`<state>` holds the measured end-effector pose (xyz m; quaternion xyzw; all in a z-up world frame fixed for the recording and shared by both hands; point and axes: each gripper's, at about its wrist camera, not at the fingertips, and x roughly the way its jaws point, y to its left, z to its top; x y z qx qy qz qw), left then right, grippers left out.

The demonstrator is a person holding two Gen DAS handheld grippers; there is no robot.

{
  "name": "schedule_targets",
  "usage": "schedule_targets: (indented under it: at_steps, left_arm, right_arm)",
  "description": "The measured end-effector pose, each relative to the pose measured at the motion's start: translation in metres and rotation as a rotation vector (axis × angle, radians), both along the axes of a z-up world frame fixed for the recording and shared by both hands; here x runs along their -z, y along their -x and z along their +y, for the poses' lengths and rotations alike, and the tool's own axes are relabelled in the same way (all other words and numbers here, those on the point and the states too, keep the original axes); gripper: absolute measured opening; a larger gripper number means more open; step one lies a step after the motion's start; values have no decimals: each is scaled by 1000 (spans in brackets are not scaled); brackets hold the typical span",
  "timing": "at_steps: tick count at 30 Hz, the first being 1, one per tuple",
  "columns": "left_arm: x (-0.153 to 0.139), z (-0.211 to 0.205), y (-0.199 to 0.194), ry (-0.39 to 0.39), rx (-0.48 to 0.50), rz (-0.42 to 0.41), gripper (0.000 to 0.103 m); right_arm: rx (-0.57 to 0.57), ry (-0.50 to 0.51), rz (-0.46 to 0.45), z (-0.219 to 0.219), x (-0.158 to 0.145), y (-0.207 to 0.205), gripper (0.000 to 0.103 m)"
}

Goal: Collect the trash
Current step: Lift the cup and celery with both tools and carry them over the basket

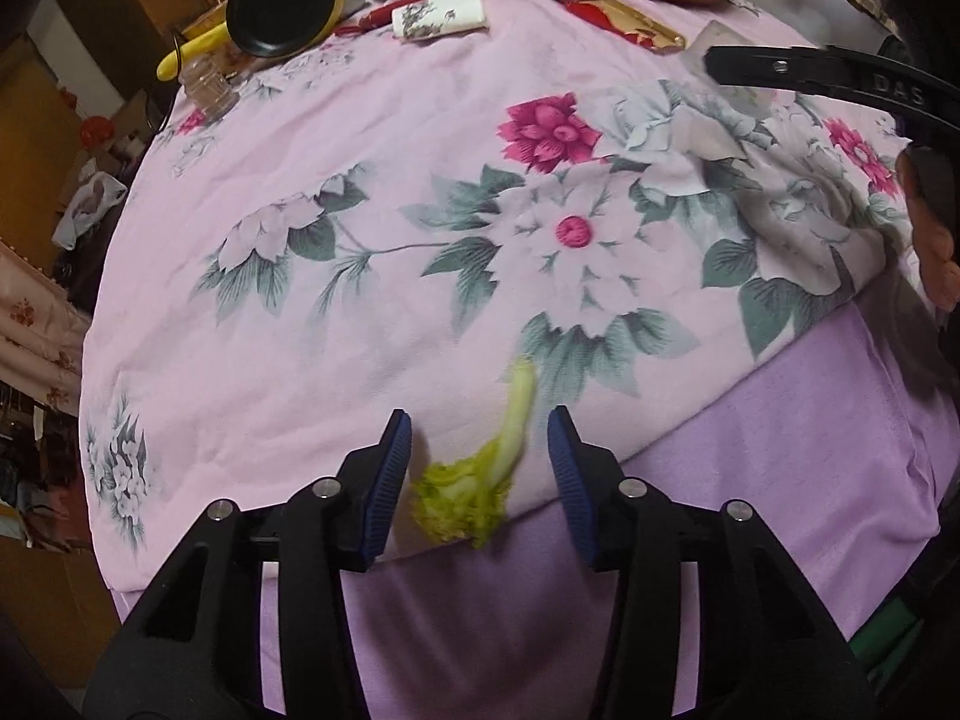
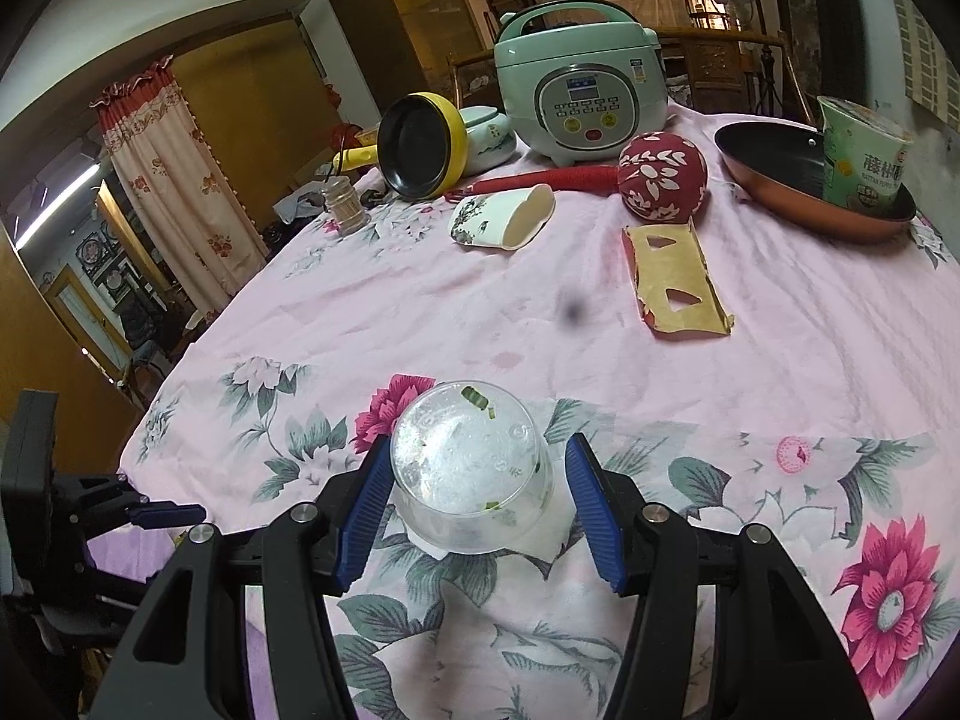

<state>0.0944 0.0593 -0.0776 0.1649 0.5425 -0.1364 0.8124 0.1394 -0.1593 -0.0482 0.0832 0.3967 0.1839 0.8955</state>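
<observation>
A green leafy vegetable scrap point(image 1: 480, 480), blurred, lies near the front edge of the pink floral cloth point(image 1: 360, 312). My left gripper point(image 1: 479, 420) is open around it and neither blue pad touches it. My right gripper point(image 2: 480, 441) is shut on a clear plastic cup point(image 2: 468, 468) with a few green bits stuck inside. The cup is tilted, one round end facing the camera. In the left wrist view the same cup point(image 1: 738, 99) shows at the tip of a black finger point(image 1: 780, 67) at the upper right. A paper cup point(image 2: 504, 219) lies on its side, with torn cardboard point(image 2: 675, 276) farther back.
At the back stand a green rice cooker point(image 2: 579, 84), a yellow pan point(image 2: 420, 147), a small jar point(image 2: 345, 204), a red patterned ball point(image 2: 663, 177) and a copper pan point(image 2: 810, 186) holding a noodle cup point(image 2: 864, 150). A person's hand point(image 1: 936, 252) is at the right edge.
</observation>
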Motion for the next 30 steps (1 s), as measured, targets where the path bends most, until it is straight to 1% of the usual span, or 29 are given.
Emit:
schedule_targets:
  at_steps: [3,4,7,8,10,11,12,13,14,17,20,26,28,30]
  left_arm:
    - [3,13,-5,39,-18,35,42]
    - [4,14,-3,40,-11,38,41]
    - [6,6,9,3,42,26,34]
    - [5,4,11,-3,53,24,33]
    - [5,3,12,-1,45,29,30]
    - [5,4,11,12,36,41,28]
    - [5,4,10,20,30,50,24]
    - [4,4,10,16,24,51,17]
    - [4,3,11,7,18,49,14]
    - [-3,5,14,12,-24,30,13]
    - [-16,9,19,14,-75,-31,13]
    - [-28,16,28,5,-180,-92,13]
    - [-32,21,30,18,-219,-104,13]
    - [-37,27,34,28,-264,-120,13]
  right_arm:
    - [-4,0,-4,0,-1,0,58]
    - [-6,0,-6,0,0,0,58]
    - [-6,6,-2,1,1,-1,58]
    - [-6,9,1,1,1,-1,58]
    - [-4,12,7,1,3,-3,58]
    - [-3,14,8,2,3,-3,58]
    - [-2,15,9,2,4,-3,58]
    - [-2,15,10,1,4,-3,58]
    - [-2,15,8,2,3,-3,58]
    - [-7,15,-2,2,2,-2,58]
    - [-21,25,-16,5,-1,1,58]
    - [-37,115,-8,21,-1,12,58]
    - [-52,133,-13,26,-3,20,58]
    - [-70,130,-11,29,-6,31,58]
